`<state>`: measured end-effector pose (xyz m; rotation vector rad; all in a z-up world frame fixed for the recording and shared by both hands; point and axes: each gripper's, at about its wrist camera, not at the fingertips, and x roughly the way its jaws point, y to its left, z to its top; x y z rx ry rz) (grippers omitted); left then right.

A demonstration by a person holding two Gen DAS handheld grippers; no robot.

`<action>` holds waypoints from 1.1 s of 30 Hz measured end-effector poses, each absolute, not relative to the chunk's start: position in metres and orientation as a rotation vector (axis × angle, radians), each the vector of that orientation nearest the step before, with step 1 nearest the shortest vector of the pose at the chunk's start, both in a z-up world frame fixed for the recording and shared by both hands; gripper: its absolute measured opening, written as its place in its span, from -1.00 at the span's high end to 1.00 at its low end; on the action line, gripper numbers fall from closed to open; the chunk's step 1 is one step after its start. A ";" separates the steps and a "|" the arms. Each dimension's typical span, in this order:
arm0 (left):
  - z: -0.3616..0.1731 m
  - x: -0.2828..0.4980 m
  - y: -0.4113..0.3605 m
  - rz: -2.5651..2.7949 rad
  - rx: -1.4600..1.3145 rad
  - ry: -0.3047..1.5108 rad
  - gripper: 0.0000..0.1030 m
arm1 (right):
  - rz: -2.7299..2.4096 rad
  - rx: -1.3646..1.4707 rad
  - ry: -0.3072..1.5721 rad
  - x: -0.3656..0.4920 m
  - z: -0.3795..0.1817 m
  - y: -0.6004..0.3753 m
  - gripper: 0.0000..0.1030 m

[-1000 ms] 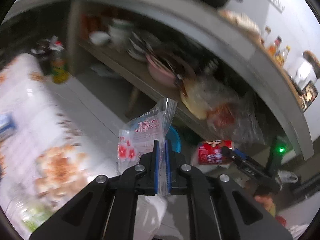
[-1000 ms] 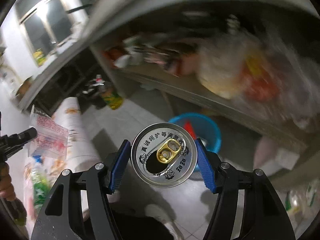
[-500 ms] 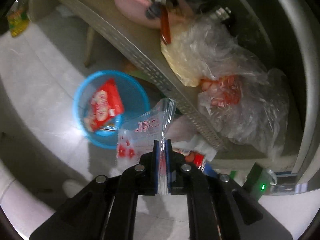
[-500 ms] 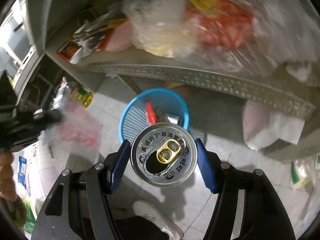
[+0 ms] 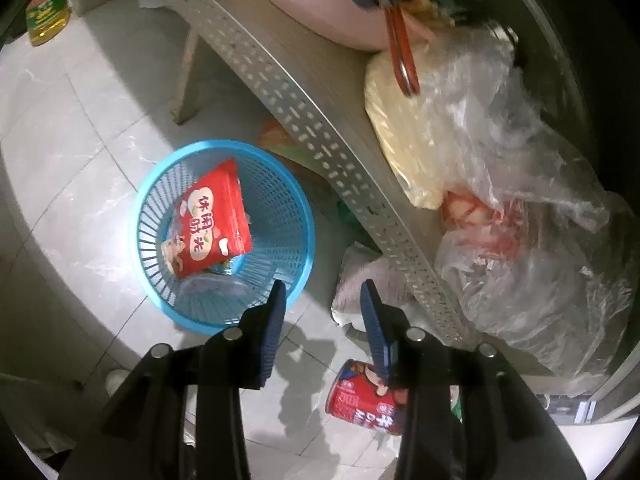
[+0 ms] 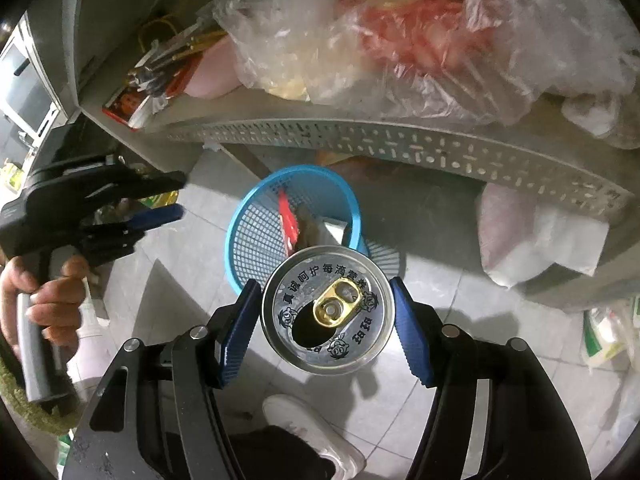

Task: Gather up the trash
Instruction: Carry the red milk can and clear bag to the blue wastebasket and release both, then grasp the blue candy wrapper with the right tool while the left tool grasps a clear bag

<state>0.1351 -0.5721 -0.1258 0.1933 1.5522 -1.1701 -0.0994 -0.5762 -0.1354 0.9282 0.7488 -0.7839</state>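
Clerk: Left wrist view, nearest item?
Checker: One left gripper (image 5: 322, 294), jaws spread wide, nothing between them. Just past it, one blue mesh basket (image 5: 280, 176) on the tiled floor (image 5: 80, 184), holding one red snack packet (image 5: 210, 218) with some clear wrapper under it.

Clerk: Right wrist view?
Checker: One right gripper (image 6: 325, 312), both blue pads pressed against one opened drink can (image 6: 326, 314), its gold pull tab facing the camera. The can hangs over the near rim of the same basket (image 6: 256, 236).

Clerk: Hands?
Checker: One left hand (image 6: 48, 304) on the other gripper's handle.

Clerk: Further off?
Checker: One perforated metal shelf (image 5: 320, 136) carrying one pink basin (image 5: 320, 12) and a heap of clear plastic bags (image 5: 520, 208), number unclear. One cooking-oil bottle (image 5: 46, 12) stands far left.
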 end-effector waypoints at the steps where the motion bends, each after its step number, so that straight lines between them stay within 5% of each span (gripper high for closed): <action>1: -0.122 0.137 -0.570 -1.167 0.191 1.548 0.28 | -0.776 0.937 0.749 -0.097 -0.138 -0.578 -0.18; 8: -0.037 0.164 -0.510 -1.189 0.186 1.424 0.26 | -0.754 0.948 0.786 -0.050 -0.162 -0.598 -0.18; 13: 0.039 0.181 -0.414 -1.190 0.185 1.261 -0.08 | -0.710 0.929 0.918 0.007 -0.206 -0.620 -0.19; 19: 0.083 0.210 -0.262 -1.052 0.068 1.080 -0.25 | -0.749 0.897 1.023 0.031 -0.239 -0.629 -0.24; 33: 0.092 0.222 0.004 -0.477 -0.011 0.866 -0.41 | -0.649 0.720 0.897 0.003 -0.128 -0.532 -0.38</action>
